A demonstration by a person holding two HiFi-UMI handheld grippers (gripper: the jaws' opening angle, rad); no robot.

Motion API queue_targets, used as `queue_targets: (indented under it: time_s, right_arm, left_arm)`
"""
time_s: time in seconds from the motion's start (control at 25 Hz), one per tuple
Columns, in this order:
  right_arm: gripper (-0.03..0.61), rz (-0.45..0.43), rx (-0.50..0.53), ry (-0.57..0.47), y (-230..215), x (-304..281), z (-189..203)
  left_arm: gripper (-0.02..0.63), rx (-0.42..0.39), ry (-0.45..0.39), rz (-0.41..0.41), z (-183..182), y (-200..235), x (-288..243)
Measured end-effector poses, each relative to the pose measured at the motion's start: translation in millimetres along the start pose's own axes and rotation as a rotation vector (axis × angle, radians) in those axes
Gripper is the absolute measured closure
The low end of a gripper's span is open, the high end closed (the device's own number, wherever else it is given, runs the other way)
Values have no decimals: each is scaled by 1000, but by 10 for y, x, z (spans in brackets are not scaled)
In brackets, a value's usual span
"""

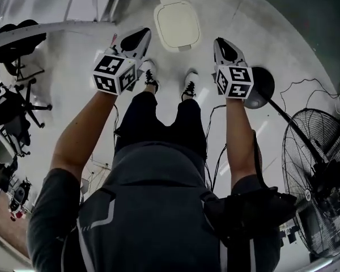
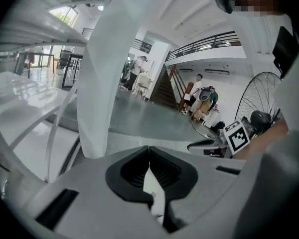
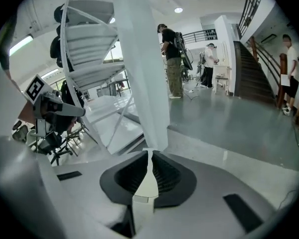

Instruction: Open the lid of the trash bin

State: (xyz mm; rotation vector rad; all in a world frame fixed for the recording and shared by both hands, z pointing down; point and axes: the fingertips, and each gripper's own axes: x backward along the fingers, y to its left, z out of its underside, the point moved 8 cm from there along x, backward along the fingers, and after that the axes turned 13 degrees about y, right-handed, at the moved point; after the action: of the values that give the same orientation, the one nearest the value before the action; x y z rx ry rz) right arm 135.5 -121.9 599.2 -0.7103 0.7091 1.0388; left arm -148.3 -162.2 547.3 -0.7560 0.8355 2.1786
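Observation:
The trash bin (image 1: 177, 24) stands on the floor just beyond the person's shoes, seen from above with its cream lid down. My left gripper (image 1: 140, 37) is held up to the left of the bin and my right gripper (image 1: 221, 45) to its right, both well above it and apart from it. In the left gripper view my left gripper (image 2: 149, 149) has its jaws shut with nothing between them. In the right gripper view my right gripper (image 3: 149, 154) is likewise shut and empty. Both gripper views look out across the hall, so neither shows the bin.
A large floor fan (image 1: 317, 180) stands at the right, with a black round base (image 1: 263, 86) and cables near it. Office chairs (image 1: 14, 106) crowd the left. A white column (image 3: 142, 68) rises ahead of the grippers. People stand far off by a staircase (image 2: 164, 88).

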Motion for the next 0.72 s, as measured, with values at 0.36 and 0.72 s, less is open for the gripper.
queue_targets:
  time_s: [0.36,0.72]
  right_arm:
    - [548,-52,34,152,162,-789,678]
    - [549,-69,51,244,198,-1437,1184]
  left_arm:
    - [532,80,151,-59,824,256,-530]
    - [581,152,176,-61,1318,373,-877]
